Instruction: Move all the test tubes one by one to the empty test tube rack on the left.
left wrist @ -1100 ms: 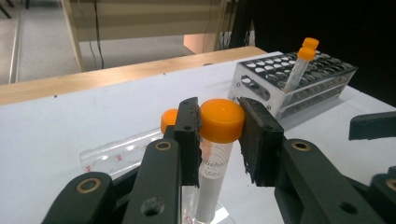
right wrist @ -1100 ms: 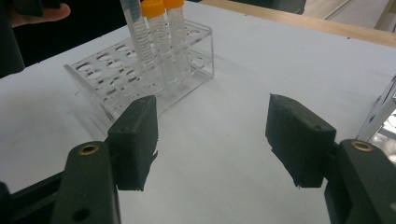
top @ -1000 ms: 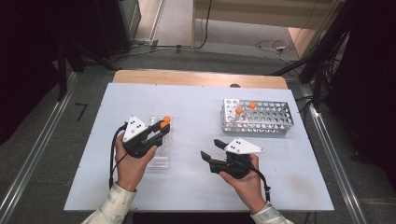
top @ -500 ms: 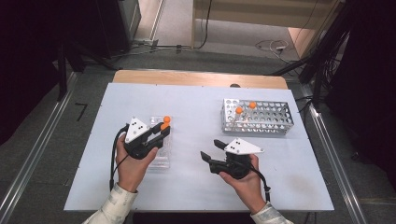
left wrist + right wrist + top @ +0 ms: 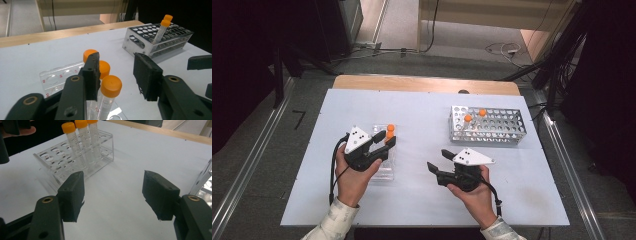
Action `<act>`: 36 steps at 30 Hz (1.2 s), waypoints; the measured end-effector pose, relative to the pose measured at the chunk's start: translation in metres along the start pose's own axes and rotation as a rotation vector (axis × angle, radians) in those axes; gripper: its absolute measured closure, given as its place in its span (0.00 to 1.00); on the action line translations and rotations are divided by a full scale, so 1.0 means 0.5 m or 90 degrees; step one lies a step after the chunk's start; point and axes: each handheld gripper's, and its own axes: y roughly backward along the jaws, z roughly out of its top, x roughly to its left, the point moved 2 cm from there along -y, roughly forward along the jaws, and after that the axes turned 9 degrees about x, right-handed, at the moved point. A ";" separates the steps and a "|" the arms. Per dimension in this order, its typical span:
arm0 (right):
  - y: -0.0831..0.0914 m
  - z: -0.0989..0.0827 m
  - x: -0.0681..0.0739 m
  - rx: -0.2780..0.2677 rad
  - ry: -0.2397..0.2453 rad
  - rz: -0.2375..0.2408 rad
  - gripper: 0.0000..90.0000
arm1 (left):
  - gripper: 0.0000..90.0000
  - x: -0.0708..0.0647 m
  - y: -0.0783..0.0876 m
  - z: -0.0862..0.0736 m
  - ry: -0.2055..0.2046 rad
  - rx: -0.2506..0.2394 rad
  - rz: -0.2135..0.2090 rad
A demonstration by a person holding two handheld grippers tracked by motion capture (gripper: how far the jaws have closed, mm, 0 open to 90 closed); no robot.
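Left gripper (image 5: 117, 75) at clear rack (image 5: 60, 76), jaws just opened.
Orange-capped tube (image 5: 108, 96) was seen between the parted pads, unclamped. Right gripper (image 5: 113, 195) was held apart, empty.

Three orange-capped clear tubes (image 5: 107, 93) stand upright in the clear plastic rack (image 5: 384, 167) beside my left jaws.

Left gripper (image 5: 117, 77), jaws just opening, stands apart beside three orange-capped tubes (image 5: 110, 86) in a clear rack (image 5: 53, 78).
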 end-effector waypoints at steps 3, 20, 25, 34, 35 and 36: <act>0.001 0.000 -0.005 -0.001 -0.003 -0.005 0.36 | 0.49 0.000 0.001 0.002 0.010 0.002 -0.008; 0.023 0.002 -0.060 -0.020 -0.035 -0.054 0.36 | 0.23 -0.009 0.008 0.013 0.024 -0.023 -0.027; 0.033 0.005 -0.112 -0.032 -0.059 -0.114 0.37 | 0.23 -0.008 0.007 0.013 0.024 -0.019 -0.024; 0.007 0.008 -0.193 -0.032 -0.091 -0.198 0.38 | 0.24 -0.008 0.009 0.015 0.023 -0.023 -0.018; 0.001 0.009 -0.198 -0.030 -0.088 -0.204 0.39 | 0.24 -0.008 0.009 0.016 0.023 -0.023 -0.018; -0.004 0.011 -0.202 -0.029 -0.087 -0.211 0.39 | 0.23 -0.007 0.009 0.016 0.022 -0.025 -0.018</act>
